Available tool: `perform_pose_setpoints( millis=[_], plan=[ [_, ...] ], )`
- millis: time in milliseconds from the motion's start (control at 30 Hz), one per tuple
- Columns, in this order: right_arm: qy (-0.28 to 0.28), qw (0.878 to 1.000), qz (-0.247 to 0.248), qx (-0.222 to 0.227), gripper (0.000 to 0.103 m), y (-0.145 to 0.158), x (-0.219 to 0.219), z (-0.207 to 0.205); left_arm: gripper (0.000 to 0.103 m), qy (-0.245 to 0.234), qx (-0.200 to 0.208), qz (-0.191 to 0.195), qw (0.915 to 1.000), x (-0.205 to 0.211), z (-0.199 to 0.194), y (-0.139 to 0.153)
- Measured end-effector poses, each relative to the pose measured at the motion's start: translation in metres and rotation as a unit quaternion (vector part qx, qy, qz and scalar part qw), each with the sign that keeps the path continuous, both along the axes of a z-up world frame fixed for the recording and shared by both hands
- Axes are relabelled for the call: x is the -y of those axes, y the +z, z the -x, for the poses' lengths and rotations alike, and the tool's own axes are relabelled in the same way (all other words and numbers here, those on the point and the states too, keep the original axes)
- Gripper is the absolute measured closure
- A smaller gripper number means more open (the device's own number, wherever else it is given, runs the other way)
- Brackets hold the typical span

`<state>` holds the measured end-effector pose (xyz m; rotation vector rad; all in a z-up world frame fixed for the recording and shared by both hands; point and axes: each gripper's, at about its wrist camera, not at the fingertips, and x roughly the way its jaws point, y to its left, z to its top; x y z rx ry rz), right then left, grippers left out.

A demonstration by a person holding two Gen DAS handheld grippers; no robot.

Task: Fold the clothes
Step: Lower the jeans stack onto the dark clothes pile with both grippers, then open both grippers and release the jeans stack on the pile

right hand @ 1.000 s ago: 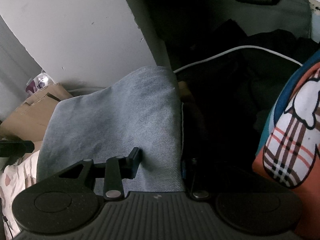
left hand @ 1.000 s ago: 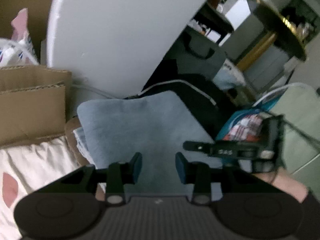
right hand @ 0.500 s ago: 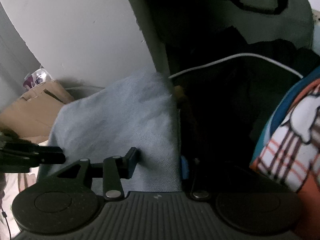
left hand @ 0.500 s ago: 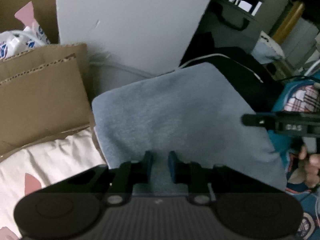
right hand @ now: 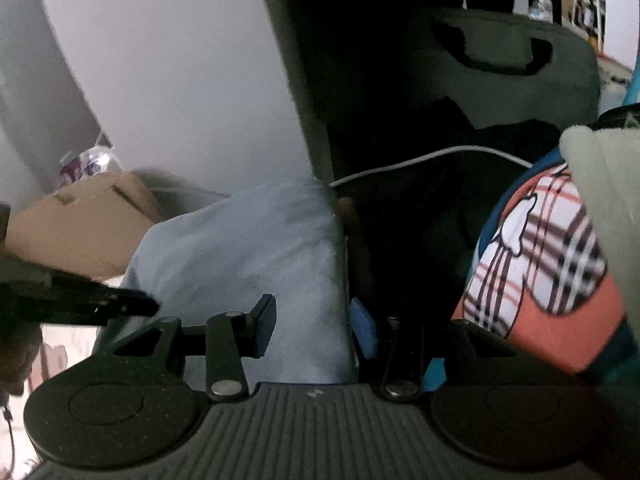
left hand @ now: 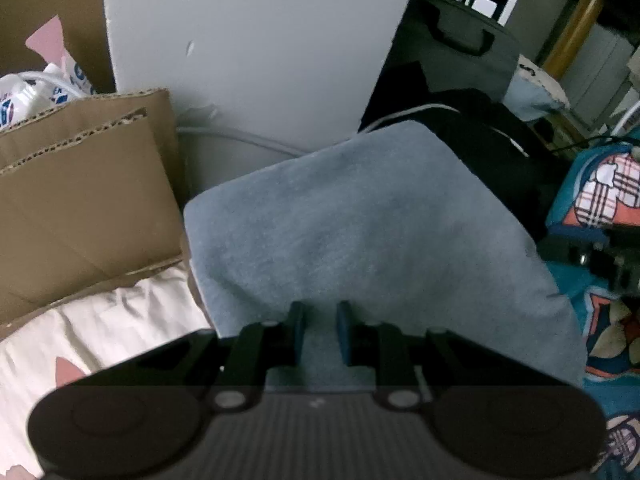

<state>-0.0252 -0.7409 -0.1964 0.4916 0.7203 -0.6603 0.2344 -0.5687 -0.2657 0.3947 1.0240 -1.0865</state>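
Jeans (left hand: 360, 224), folded into a pale blue block, lie on the bed between a cardboard box (left hand: 80, 200) at left and a cartoon-print blanket (left hand: 604, 192) at right. Left gripper (left hand: 320, 332) has just been closing, now pinching the near edge. Right gripper (right hand: 312, 328) hangs open astride the jeans' right edge. White cable (left hand: 248, 140) and white panel (left hand: 256, 48) behind.

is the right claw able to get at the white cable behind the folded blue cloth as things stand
Probably yes. The white cable lies exposed on dark fabric beyond the blue cloth, nothing covering it. The right claw stands open straddling the cloth's edge.
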Motion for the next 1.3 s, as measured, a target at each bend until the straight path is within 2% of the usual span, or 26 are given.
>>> perform_pose_setpoints(
  millis=[133,233,367,467,600,667,700,1000,1067,1200,1300],
  plan=[
    [0.025,0.999,0.017,-0.013,0.057,-0.01,-0.012,-0.008,0.083,-0.004,0.0,0.004,1.0,-0.001,-0.001,-0.001],
    [0.04,0.997,0.022,-0.057,0.059,-0.024,-0.016,-0.018,0.083,0.002,0.002,0.008,1.0,-0.004,0.004,-0.003],
    [0.029,0.996,-0.016,-0.087,0.061,-0.046,-0.01,-0.025,0.083,0.001,0.017,0.01,0.9998,-0.007,0.012,-0.004],
    [0.024,0.996,-0.011,-0.08,0.061,-0.043,-0.011,-0.024,0.083,0.001,0.021,0.008,0.9997,-0.006,0.013,0.002],
    [0.034,0.998,0.011,-0.048,0.061,-0.025,-0.016,-0.021,0.081,-0.019,0.035,0.024,0.9989,-0.007,0.015,0.016],
    [0.044,0.998,0.022,-0.033,0.061,-0.016,-0.015,-0.023,0.059,-0.016,0.04,0.035,0.9985,-0.008,0.013,0.02],
    [0.048,0.998,0.026,-0.03,0.061,-0.012,-0.014,-0.025,0.057,-0.013,0.047,0.04,0.998,-0.007,0.012,0.022],
    [0.069,0.996,0.033,-0.035,0.061,-0.017,0.014,-0.06,0.053,-0.02,0.087,0.03,0.9956,0.007,0.003,0.012],
    [0.069,0.996,0.036,-0.039,0.061,-0.022,0.018,-0.068,0.05,-0.015,0.086,0.033,0.9956,0.005,0.002,0.007],
    [0.071,0.996,0.022,-0.049,0.06,-0.039,0.025,-0.083,0.049,-0.006,0.075,0.04,0.9964,0.001,-0.001,0.003],
    [0.073,0.996,0.015,-0.055,0.059,-0.051,0.026,-0.089,0.049,-0.006,0.081,0.04,0.9959,0.0,0.001,0.003]
  ],
)
